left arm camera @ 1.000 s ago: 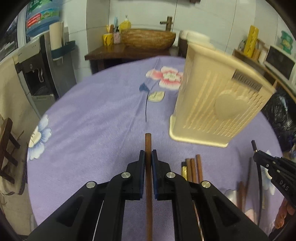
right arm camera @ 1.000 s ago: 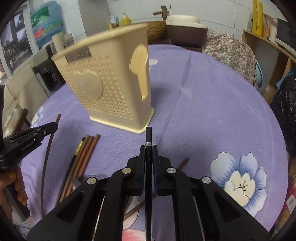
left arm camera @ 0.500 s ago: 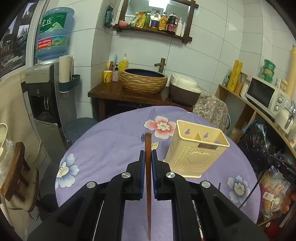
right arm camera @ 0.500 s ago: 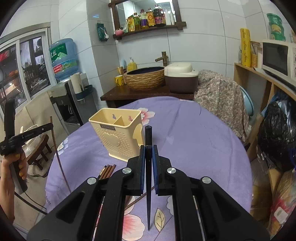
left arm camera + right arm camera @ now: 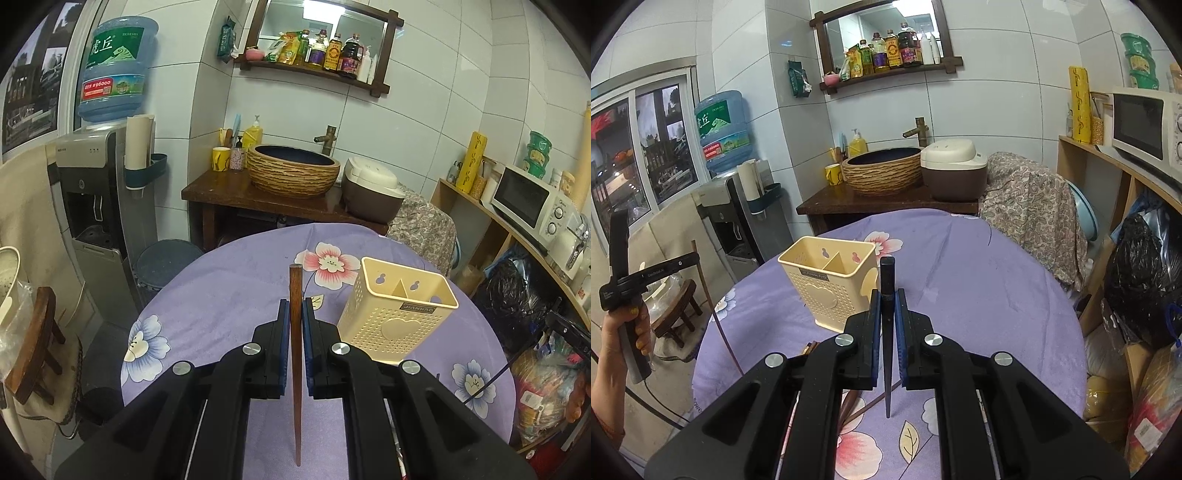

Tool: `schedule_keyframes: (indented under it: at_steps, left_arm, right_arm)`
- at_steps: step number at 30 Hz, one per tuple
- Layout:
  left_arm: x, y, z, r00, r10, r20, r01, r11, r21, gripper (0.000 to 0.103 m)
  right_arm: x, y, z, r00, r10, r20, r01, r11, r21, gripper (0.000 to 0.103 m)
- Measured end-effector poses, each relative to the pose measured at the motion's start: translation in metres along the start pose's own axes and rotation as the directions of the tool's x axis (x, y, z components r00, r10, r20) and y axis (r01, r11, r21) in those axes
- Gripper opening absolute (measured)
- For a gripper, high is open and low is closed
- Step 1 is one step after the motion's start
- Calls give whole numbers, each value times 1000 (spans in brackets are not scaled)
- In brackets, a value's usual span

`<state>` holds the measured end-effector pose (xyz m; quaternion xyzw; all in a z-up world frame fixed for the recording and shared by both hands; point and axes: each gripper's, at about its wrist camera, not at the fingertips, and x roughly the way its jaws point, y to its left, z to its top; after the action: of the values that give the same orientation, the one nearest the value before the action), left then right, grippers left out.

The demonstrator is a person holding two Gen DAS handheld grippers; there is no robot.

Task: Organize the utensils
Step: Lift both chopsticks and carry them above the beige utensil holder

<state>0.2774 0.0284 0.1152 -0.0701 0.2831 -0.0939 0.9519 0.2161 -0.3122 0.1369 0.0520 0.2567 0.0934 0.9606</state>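
My left gripper [image 5: 294, 325] is clamping a reddish-brown wooden chopstick [image 5: 296, 369] between its blue pads, the stick running lengthwise through the jaws. My right gripper [image 5: 887, 317] is clamping a tapered black chopstick [image 5: 887, 332] the same way. Both are hovering high above the round bench covered in a lilac floral cloth [image 5: 229, 295]. The cream perforated plastic utensil holder [image 5: 397, 317] is standing upright on that cloth, its two compartments open to the top. A few loose brown chopsticks [image 5: 809, 348] are lying on the cloth near the holder's base. To seat each stick well, I am judging that one end should point down over one compartment, descending vertically, and releasing only once the tip is inside the rim; otherwise it may strike the divider.
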Motion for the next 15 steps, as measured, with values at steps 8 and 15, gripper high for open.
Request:
schedule_keyframes:
  at_steps: [8, 15]
  left_arm:
    - [-9, 0, 12, 1000, -8, 25, 8, 1000, 5, 8]
    - [-24, -10, 54, 996, -5, 87, 3, 1000, 27, 8]
  right_arm:
    - [-5, 3, 15, 1000, -19, 17, 19, 999, -31, 8]
    - [-8, 12, 58, 998, -40, 46, 43, 997, -65, 8]
